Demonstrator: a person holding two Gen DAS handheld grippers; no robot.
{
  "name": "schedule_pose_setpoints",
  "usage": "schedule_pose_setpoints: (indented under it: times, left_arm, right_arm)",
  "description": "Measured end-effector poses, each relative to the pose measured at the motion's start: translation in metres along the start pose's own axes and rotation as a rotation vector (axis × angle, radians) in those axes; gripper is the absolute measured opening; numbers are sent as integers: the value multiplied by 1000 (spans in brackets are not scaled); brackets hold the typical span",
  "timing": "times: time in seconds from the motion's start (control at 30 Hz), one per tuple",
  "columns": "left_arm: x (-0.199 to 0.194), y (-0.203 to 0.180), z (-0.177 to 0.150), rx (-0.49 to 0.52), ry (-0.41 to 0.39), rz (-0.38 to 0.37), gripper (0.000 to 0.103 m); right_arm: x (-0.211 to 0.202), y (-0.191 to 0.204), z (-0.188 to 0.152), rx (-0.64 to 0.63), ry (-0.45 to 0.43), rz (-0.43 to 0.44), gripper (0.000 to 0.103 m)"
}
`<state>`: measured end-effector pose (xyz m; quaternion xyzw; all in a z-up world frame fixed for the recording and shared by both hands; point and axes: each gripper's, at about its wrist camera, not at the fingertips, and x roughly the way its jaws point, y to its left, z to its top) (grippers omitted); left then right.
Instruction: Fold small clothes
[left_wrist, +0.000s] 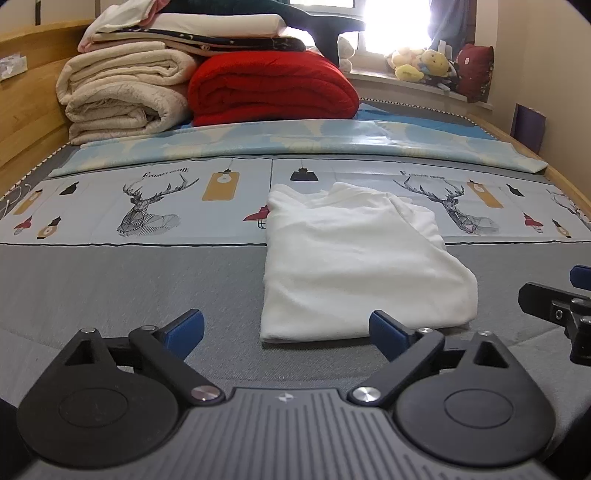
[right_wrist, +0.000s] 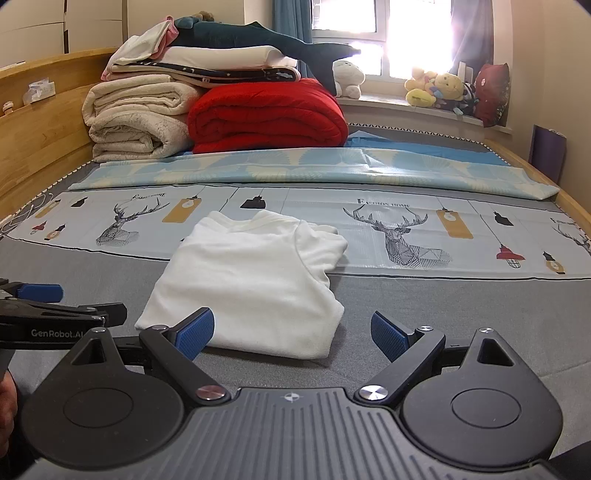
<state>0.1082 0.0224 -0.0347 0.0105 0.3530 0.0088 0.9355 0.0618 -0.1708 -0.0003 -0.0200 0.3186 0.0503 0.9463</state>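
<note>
A small white garment lies folded lengthwise on the grey bed cover, with its collar end toward the far side; it also shows in the right wrist view. My left gripper is open and empty, just before the garment's near hem. My right gripper is open and empty at the near hem, its left fingertip in front of the cloth. The right gripper shows at the right edge of the left wrist view, and the left gripper at the left edge of the right wrist view.
A deer-print sheet and a light blue folded cover lie beyond the garment. Folded cream blankets and a red blanket are stacked at the far left. A wooden bed rail runs along the left. Plush toys sit on the windowsill.
</note>
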Motion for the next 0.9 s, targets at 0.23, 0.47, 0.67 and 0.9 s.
schedule_pose_setpoints:
  times: [0.23,0.47,0.67,0.9]
  left_arm:
    - [0,1,0,2,-1,-4,98]
    - [1,1,0,8,-2,-8,98]
    - [1,1,0,13,-3,-11,98]
    - [0,-1,-1,34,-24,-23,98]
  right_arm:
    - [0,1,0,1,1,-1,92]
    - [0,1,0,1,0,0,92]
    - [0,1,0,1,0,-1,92]
    - [0,1,0,1,0,-2,92]
